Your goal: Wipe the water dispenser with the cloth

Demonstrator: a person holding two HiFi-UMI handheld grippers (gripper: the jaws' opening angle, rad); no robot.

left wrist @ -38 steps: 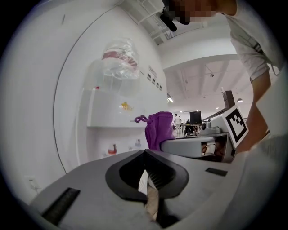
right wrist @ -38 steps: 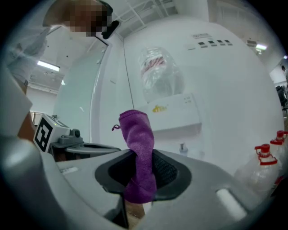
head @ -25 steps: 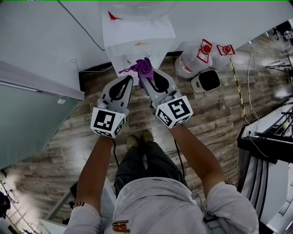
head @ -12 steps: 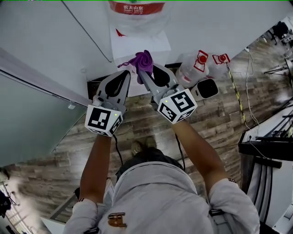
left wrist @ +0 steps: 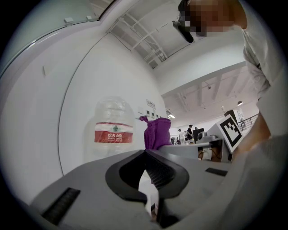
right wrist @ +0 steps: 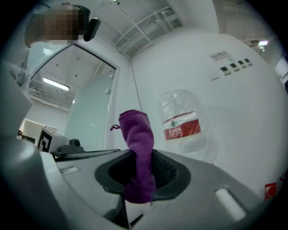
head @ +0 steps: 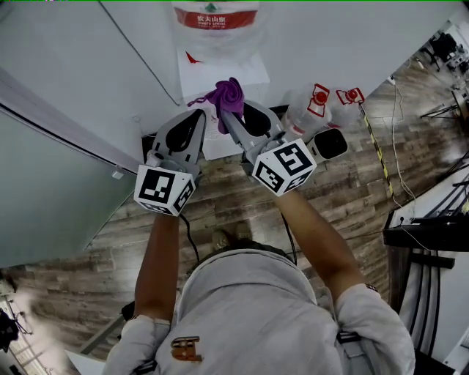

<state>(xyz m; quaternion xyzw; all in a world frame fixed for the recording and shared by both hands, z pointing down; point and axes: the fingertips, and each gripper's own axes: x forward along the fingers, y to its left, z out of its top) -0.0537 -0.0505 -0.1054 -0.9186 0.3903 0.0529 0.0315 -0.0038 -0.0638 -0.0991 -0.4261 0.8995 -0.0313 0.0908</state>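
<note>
A white water dispenser (head: 223,77) stands against the wall, with a clear bottle (head: 215,18) bearing a red label on top; the bottle also shows in the left gripper view (left wrist: 113,130) and the right gripper view (right wrist: 183,126). My right gripper (head: 229,117) is shut on a purple cloth (head: 227,97) (right wrist: 138,152) and holds it just in front of the dispenser's upper part. The cloth (left wrist: 156,133) sticks up past the jaw tips. My left gripper (head: 199,117) is beside it on the left, shut with nothing in it.
Clear water bottles with red caps (head: 314,102) lie on the wood floor to the dispenser's right, next to a small white device (head: 330,143). A glass partition (head: 51,183) is at left. Dark equipment racks (head: 432,234) stand at the right edge. A cable trails on the floor.
Both grippers and the cloth rose toward the dispenser's top, and the labelled bottle has come into the head view. Over the last half second they barely moved.
</note>
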